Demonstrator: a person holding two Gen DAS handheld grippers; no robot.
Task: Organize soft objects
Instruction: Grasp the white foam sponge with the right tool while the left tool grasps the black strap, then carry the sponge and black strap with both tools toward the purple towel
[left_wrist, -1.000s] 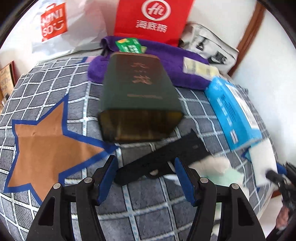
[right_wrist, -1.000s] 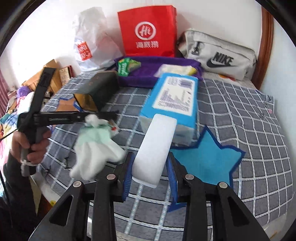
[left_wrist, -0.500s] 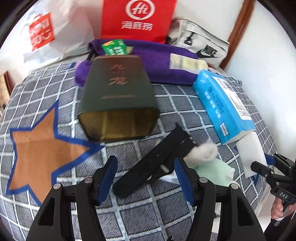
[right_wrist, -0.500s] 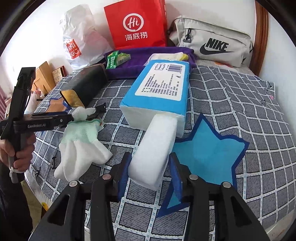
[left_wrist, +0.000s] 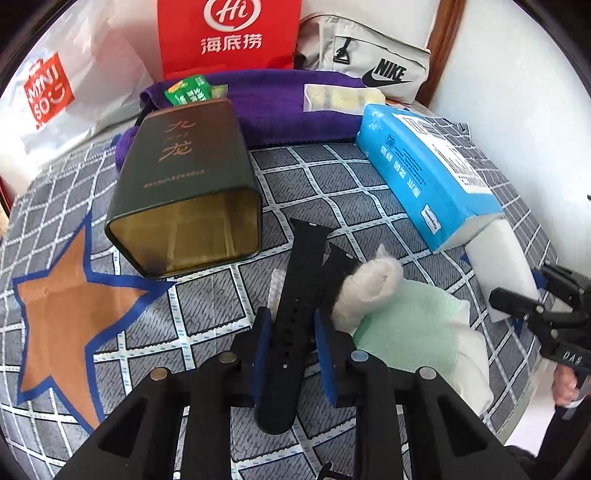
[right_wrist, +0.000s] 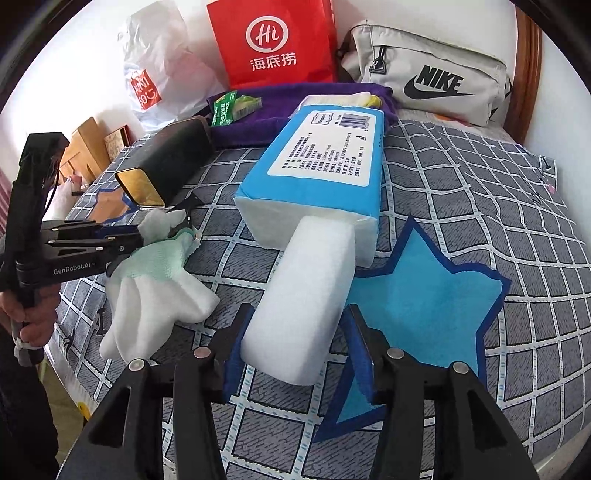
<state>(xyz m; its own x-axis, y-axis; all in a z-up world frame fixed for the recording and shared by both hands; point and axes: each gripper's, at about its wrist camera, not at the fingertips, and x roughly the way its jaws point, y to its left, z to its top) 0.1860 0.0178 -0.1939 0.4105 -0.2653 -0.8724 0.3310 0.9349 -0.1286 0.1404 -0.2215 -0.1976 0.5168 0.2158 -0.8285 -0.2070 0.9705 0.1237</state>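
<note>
- The left gripper (left_wrist: 288, 345) is straddling a black watch strap (left_wrist: 295, 306) that is lying on the checked bedcover (left_wrist: 332, 192); its blue pads (left_wrist: 263, 354) are sitting close against the strap's edges, but whether they are actually pressing it I cannot tell.
- Just right of the strap, a white and mint glove (left_wrist: 402, 325) is lying flat, its rolled cuff touching the strap.
- A dark green tin (left_wrist: 188, 192) is lying on its side beyond the strap, its open gold mouth facing the camera.
- The right gripper (right_wrist: 291, 354) is sitting partly open around the near end of a white sponge block (right_wrist: 306, 291); the left pad is touching it, while a gap is showing on the right side.
- The far end of the sponge is butting against a blue tissue pack (right_wrist: 317, 166).
- A purple towel (left_wrist: 280, 107) is lying behind, with a red bag (left_wrist: 229, 37) and a grey Nike pouch (right_wrist: 436, 77) standing against the wall.
</note>
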